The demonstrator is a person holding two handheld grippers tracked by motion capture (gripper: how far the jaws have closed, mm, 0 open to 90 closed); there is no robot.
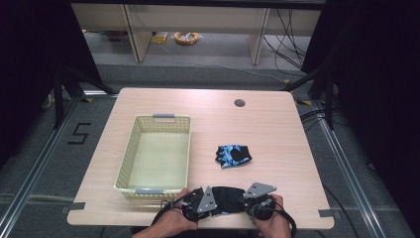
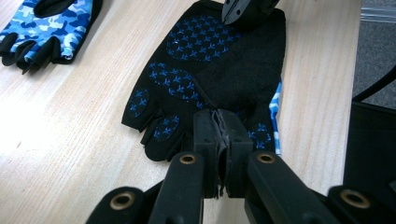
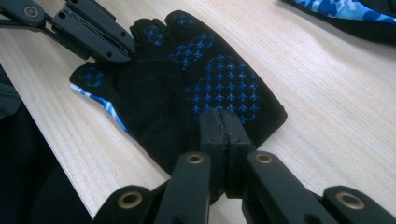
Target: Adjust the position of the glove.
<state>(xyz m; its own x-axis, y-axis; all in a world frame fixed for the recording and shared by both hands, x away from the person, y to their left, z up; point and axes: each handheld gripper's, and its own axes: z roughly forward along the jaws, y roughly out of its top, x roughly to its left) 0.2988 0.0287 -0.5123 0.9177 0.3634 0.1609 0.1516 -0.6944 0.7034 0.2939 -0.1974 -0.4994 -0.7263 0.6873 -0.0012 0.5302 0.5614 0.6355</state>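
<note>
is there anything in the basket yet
No, the yellow basket shows only its bare bottom, while both gloves lie on the table outside it.

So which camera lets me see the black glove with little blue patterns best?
The right gripper view: the black fingerless glove with blue grip patterns lies palm-up, nearly whole. The left gripper view shows it well too, though jaws cover two edges. In the high view it is small and half hidden between both grippers.
</note>
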